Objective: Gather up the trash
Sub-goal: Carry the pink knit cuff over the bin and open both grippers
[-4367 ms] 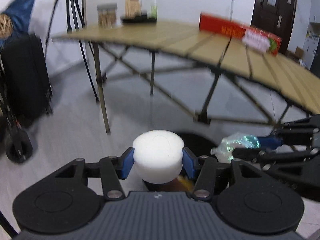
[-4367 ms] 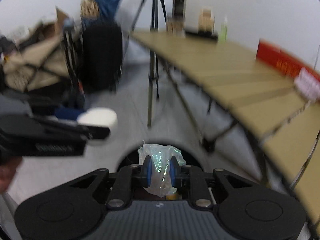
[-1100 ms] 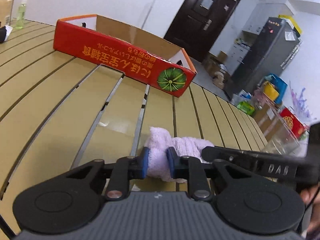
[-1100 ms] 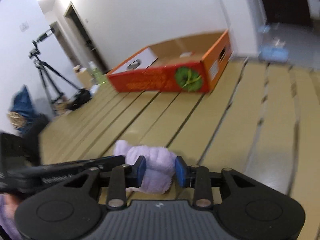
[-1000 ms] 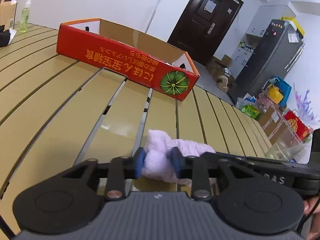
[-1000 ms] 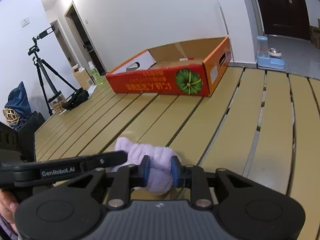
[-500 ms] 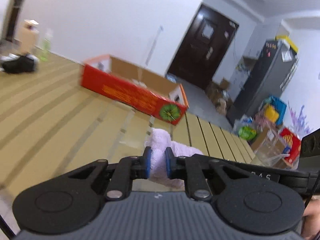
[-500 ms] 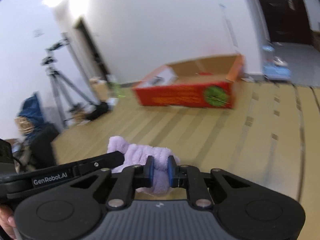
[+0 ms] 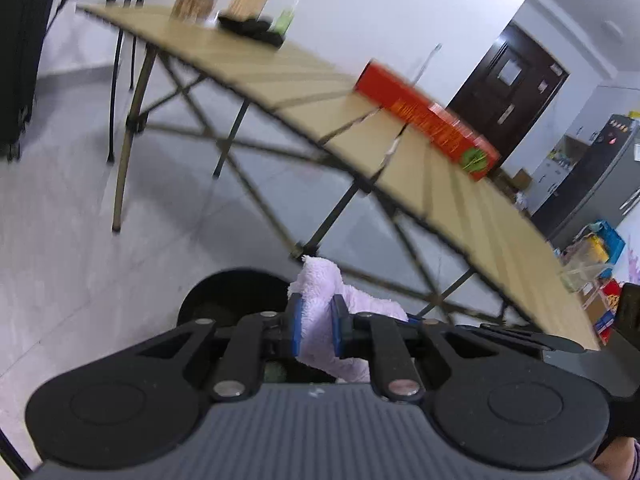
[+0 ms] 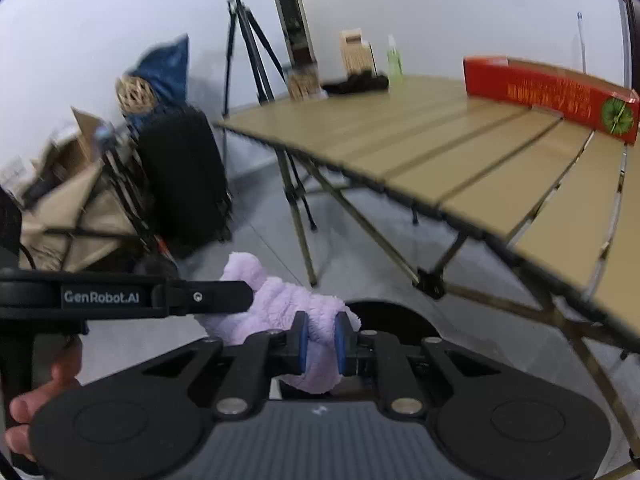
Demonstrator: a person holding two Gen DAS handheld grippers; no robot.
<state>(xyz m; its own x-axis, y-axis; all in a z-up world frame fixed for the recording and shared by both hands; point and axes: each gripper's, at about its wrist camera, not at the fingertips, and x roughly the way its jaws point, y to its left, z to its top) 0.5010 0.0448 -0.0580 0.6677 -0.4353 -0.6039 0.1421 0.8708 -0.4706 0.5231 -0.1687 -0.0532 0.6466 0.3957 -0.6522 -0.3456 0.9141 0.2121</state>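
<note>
A fluffy lilac cloth (image 9: pixel 320 312) hangs between both grippers, off the table and above the floor. My left gripper (image 9: pixel 315 330) is shut on one end of it. My right gripper (image 10: pixel 321 338) is shut on the other end (image 10: pixel 280 312). A round black trash bin (image 9: pixel 228 300) stands on the floor just below and beyond the cloth; its rim also shows in the right wrist view (image 10: pixel 396 320). The left gripper's arm (image 10: pixel 132 298) crosses the right wrist view at the left.
A slatted wooden folding table (image 9: pixel 360 120) stands beyond the bin, with a red cardboard box (image 9: pixel 428 124) and small containers (image 9: pixel 240 8) on it. A black suitcase (image 10: pixel 184 176), a tripod (image 10: pixel 248 40) and piled boxes (image 10: pixel 60 184) stand at the left.
Both grippers have carried the lilac cloth off the tabletop and down to the floor side, over the black bin. Both stay shut on it.
</note>
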